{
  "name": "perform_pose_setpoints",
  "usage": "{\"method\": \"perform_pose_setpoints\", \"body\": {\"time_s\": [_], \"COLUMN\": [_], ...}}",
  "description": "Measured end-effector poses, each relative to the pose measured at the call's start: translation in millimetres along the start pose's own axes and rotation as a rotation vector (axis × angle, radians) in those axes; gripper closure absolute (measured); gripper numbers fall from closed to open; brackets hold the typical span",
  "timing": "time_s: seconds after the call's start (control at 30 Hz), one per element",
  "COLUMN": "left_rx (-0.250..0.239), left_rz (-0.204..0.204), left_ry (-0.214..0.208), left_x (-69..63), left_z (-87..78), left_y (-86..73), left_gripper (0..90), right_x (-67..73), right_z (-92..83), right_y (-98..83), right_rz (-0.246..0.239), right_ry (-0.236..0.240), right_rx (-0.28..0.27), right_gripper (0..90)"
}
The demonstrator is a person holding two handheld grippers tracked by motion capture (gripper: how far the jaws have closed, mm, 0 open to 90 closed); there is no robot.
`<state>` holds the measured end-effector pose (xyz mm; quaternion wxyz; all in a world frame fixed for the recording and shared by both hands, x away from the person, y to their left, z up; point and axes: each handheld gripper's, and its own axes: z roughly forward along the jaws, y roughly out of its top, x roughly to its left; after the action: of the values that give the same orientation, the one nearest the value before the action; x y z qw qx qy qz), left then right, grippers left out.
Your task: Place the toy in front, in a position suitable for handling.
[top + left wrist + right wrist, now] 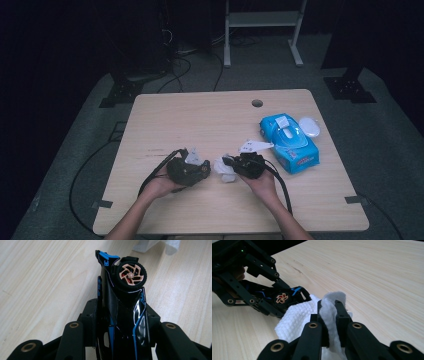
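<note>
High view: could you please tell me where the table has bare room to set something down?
The whole left half and far-left corner of the table are bare, as is the near edge. It is crowded at right, around the blue wipes pack and white lid, and mid-front, where both claws meet.

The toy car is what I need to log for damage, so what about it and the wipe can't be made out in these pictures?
- Toy car: lower body cut off by the left gripper view's bottom edge and the jaws; too small in the high view.
- White wipe: part hidden behind the right gripper jaws.
- Blue wipes pack: label too small in the high view.
</note>
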<state>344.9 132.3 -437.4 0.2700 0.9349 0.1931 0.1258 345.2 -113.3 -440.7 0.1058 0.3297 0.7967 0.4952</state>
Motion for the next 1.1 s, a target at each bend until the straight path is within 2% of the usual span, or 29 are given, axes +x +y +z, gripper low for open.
{"method": "perform_pose_setpoints", "body": {"time_s": [0.1,0.2,0.33,0.4,0.47,0.6,0.67,0.77,0.8,0.93,1.0,1.03,1.07,1.1], "left_rx": [-0.010,-0.038,-0.070,-0.084,-0.094,-0.126,-0.176,-0.233,-0.233,-0.302,-0.311,-0.327,-0.327,-0.335], "left_rz": [0.010,-0.004,0.007,0.010,0.023,0.021,0.012,-0.006,-0.006,-0.016,-0.018,-0.020,-0.020,-0.028], "left_ry": [-0.001,-0.017,-0.046,-0.067,-0.067,-0.081,-0.095,-0.114,-0.114,-0.126,-0.129,-0.133,-0.133,-0.135], "left_x": [-1.9,-2.3,-5.2,-7.6,-10.3,-12.7,-13.6,-13.7,-13.7,-16.5,-16.9,-17.2,-17.2,-17.5], "left_z": [0.6,0.7,1.4,1.8,1.5,-0.5,-3.8,-6.2,-6.2,-10.0,-10.4,-11.7,-11.7,-12.2], "left_y": [0.5,0.6,4.4,6.7,9.4,13.1,17.3,21.4,21.4,28.3,28.6,27.9,27.9,26.1], "left_gripper": [57.2,57.2,57.2,57.3,57.3,57.3,57.2,57.2,57.2,57.3,57.3,57.3,57.3,57.3], "right_x": [0.5,-0.3,-0.2,2.1,4.5,5.2,6.4,6.5,6.8,10.5,11.3,11.1,11.1,7.2], "right_z": [-0.3,-1.1,-1.9,-0.9,-0.3,-3.7,-12.5,-20.2,-22.3,-32.5,-35.2,-38.5,-38.5,-39.8], "right_y": [0.0,-0.8,-3.5,-3.7,-3.6,-1.6,5.3,11.4,12.9,19.8,21.4,22.2,22.2,20.3], "right_rz": [0.001,0.010,0.037,0.025,0.014,0.034,0.051,0.053,0.055,0.031,0.018,0.003,0.003,0.002], "right_ry": [0.013,0.036,0.091,0.102,0.104,0.136,0.170,0.187,0.189,0.193,0.190,0.169,0.169,0.140], "right_rx": [-0.001,-0.002,-0.002,0.010,0.017,-0.012,-0.065,-0.108,-0.119,-0.156,-0.165,-0.167,-0.167,-0.157], "right_gripper": [85.4,85.4,85.4,85.4,85.4,85.5,85.5,85.6,85.6,85.5,85.5,85.5,85.5,85.5]}}
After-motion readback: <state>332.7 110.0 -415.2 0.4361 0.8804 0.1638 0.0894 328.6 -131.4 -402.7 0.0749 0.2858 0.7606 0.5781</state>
